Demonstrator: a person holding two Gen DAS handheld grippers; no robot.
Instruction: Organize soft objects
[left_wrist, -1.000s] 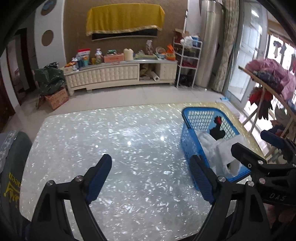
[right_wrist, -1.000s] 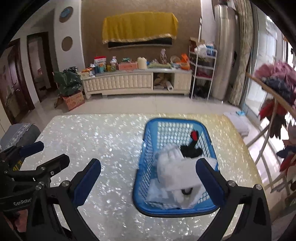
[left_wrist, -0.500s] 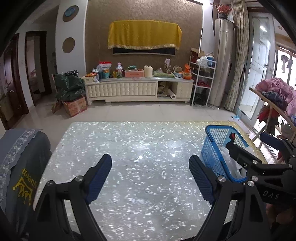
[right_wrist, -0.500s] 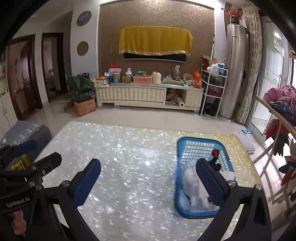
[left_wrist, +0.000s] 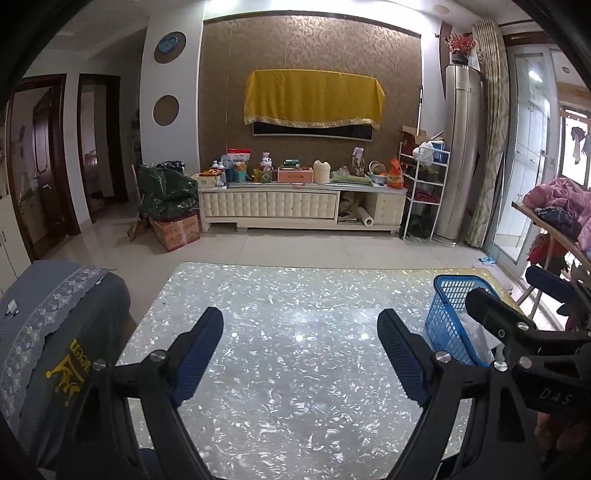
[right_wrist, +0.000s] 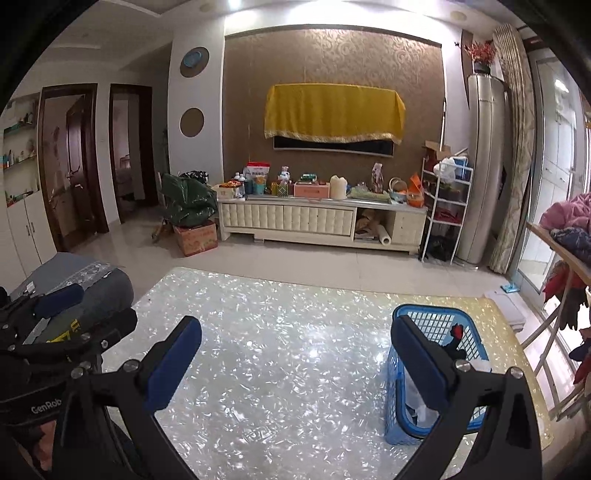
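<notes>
Both grippers have drawn back and tilted up since the earlier frames, so the blue basket (right_wrist: 436, 373), which filled the centre of the right wrist view, now sits small in the lower right and much more of the room shows. Nearest the lens, the left gripper (left_wrist: 299, 354) stands spread wide with nothing between its blue pads, and the right gripper (right_wrist: 295, 365) is likewise spread and empty; each hangs over the bare pearly table (left_wrist: 288, 369). At the lower left of both views a grey cloth-covered seat (left_wrist: 55, 332) with yellow lettering sits beside the table edge. Further on, the basket stands on the table near its far right corner, and inside it lie white soft pieces (right_wrist: 421, 402), low against the near wall, and a black item with a red tip (right_wrist: 456, 338) towards the far end; exactly what these are is hard to tell through the mesh. Such things should be light, limp and unbreakable, likely to sag and slip, so a pinch on a bunched fold would probably hold best. Beyond the table, well apart, a cream cabinet (left_wrist: 303, 206) lines the far wall.
</notes>
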